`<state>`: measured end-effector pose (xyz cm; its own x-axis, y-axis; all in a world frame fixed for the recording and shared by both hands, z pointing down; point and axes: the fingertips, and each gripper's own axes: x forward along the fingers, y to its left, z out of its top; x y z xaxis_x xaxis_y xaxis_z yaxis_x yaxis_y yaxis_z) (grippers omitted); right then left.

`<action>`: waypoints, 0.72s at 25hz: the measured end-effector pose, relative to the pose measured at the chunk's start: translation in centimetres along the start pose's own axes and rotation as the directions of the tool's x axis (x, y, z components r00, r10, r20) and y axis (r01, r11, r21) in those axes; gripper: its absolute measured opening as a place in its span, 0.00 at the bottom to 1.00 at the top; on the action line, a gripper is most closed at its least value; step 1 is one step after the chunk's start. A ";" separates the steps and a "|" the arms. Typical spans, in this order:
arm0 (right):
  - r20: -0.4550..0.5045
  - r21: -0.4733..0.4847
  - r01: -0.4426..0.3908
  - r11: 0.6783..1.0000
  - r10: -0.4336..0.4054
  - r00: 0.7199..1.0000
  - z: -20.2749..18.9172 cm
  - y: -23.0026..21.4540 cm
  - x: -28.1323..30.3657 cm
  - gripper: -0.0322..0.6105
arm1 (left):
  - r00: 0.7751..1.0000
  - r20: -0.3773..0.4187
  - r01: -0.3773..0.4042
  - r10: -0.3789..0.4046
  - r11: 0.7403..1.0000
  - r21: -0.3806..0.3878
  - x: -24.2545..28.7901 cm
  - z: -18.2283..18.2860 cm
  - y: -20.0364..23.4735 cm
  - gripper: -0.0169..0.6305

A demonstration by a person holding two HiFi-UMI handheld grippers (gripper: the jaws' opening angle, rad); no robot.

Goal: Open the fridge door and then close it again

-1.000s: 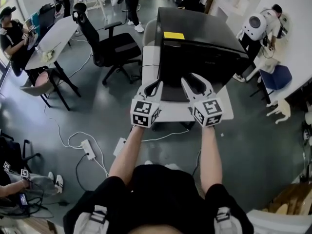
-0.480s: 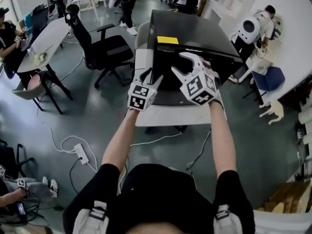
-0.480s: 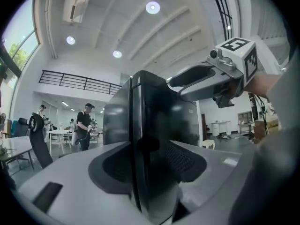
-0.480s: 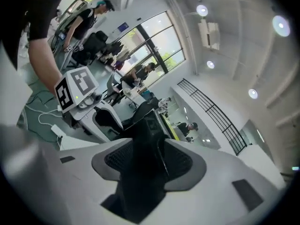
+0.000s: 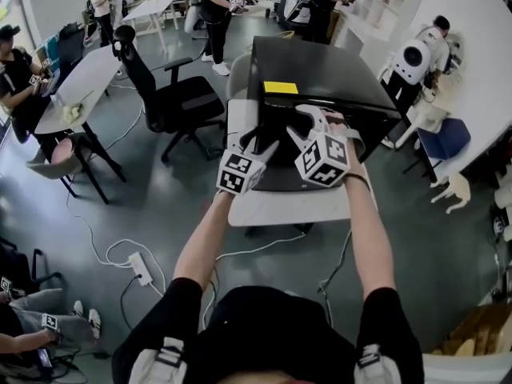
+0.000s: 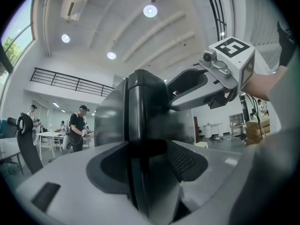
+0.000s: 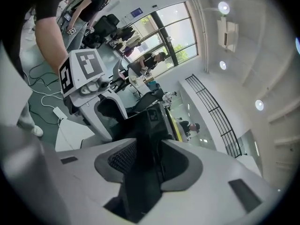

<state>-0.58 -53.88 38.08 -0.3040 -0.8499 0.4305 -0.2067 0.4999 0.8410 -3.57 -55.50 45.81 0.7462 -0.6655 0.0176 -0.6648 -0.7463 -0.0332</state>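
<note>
Our left gripper (image 5: 258, 141) has just spread its jaws wide astride the fridge door (image 6: 140, 118), while our right gripper (image 5: 322, 123), just closing, pinches its smooth edge, so that lone hold may slip.

From our head we look steeply down past our arms onto the black fridge (image 5: 320, 74) on its white table (image 5: 280, 206). Each gripper camera sits close behind its jaws, facing the fridge's door edge. The left one also catches the right gripper (image 6: 176, 95); the right one, rolled sideways, catches the left gripper (image 7: 115, 125).
</note>
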 end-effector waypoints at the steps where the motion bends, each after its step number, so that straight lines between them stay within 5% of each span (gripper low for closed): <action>1: 0.002 0.006 0.005 1.000 -0.005 1.000 0.1 -0.2 0.0 0.28 | 1.000 0.008 0.002 -0.002 1.000 0.001 0.0 0.2 0.1 0.40; 18: -0.032 -0.017 0.017 1.000 -0.018 0.999 0.2 0.1 -0.3 0.25 | 0.999 0.025 -0.039 0.040 0.998 -0.044 -0.4 0.1 -0.2 0.38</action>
<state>-0.73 -53.57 37.95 -0.2704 -0.8636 0.4256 -0.1958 0.4821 0.8539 -3.71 -55.07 45.75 0.7195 -0.6944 -0.0092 -0.6944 -0.7196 0.0103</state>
